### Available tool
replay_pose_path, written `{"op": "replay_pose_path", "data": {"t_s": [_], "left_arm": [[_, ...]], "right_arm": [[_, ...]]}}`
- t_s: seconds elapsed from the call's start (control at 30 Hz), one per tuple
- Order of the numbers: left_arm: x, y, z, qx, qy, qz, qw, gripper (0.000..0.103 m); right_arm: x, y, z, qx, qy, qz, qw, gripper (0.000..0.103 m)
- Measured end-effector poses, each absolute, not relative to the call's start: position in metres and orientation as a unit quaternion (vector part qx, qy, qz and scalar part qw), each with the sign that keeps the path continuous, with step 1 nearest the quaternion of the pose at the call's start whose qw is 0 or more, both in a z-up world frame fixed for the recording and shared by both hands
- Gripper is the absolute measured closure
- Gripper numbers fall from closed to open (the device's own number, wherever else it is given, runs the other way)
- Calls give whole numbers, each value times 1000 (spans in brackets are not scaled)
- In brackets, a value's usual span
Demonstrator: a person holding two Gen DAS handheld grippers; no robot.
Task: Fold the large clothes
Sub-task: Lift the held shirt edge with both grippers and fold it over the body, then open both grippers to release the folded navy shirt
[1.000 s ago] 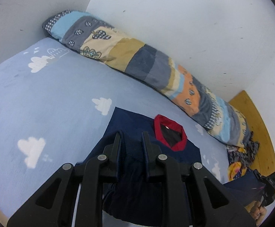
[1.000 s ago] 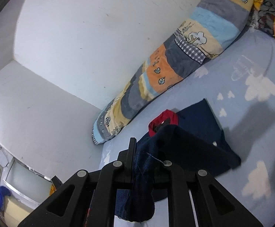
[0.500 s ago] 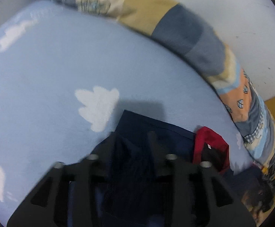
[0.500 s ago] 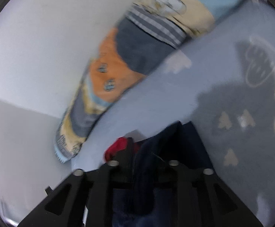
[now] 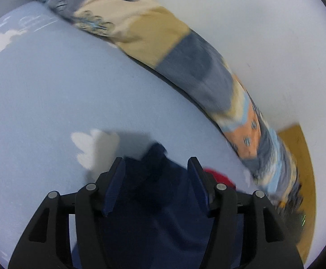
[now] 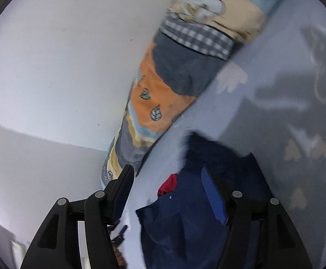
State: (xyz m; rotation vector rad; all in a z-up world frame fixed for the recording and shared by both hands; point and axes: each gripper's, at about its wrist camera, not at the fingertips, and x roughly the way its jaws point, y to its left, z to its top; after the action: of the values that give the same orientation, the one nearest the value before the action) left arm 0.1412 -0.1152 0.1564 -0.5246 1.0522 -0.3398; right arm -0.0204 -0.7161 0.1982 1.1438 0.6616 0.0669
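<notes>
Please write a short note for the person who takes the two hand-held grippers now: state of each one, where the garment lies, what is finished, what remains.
Left hand-held gripper: jaws opening, navy garment below them, not pinched.
Right hand-held gripper: jaws opening, nothing pinched.
The garment lies on the blue cloud sheet, doubled over, its red collar showing; patchwork bolster along the wall.
Done: one fold laid down.
Left: probably further folds and smoothing.

I see a navy garment [image 5: 163,213] with a red collar [image 5: 221,177] on my pale blue, white-clouded sheet [image 5: 51,100]; the bolster [image 6: 174,85] is patchwork: orange, grey, cream, gingham.
</notes>
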Motion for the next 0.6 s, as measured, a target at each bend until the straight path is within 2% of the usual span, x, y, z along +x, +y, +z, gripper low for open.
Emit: {"op": "replay_pose_path", "data": {"t_s": [0.17, 0.33, 0.4, 0.47, 0.5, 0.57, 0.6], "left_arm": [[99, -179, 138, -128, 492, -228, 830, 46], [85, -204, 99, -18, 502, -196, 842, 46], [88, -193, 88, 12, 494, -158, 855, 47], [88, -179, 90, 36, 484, -109, 868, 47], [88, -171, 93, 35, 482, -103, 869, 47], [78, -162, 105, 24, 474, -108, 874, 47], [68, -160, 114, 21, 461, -112, 880, 47]], "right_arm": [[-13, -690, 195, 451, 325, 25, 831, 36], [7, -667, 149, 363, 425, 21, 829, 41], [3, -674, 128, 338, 458, -24, 822, 54], [-10, -690, 116, 292, 488, -120, 814, 94], [-19, -696, 117, 282, 490, -152, 811, 100], [-41, -696, 134, 270, 474, -185, 818, 90], [-51, -685, 146, 248, 460, -180, 833, 90]]}}
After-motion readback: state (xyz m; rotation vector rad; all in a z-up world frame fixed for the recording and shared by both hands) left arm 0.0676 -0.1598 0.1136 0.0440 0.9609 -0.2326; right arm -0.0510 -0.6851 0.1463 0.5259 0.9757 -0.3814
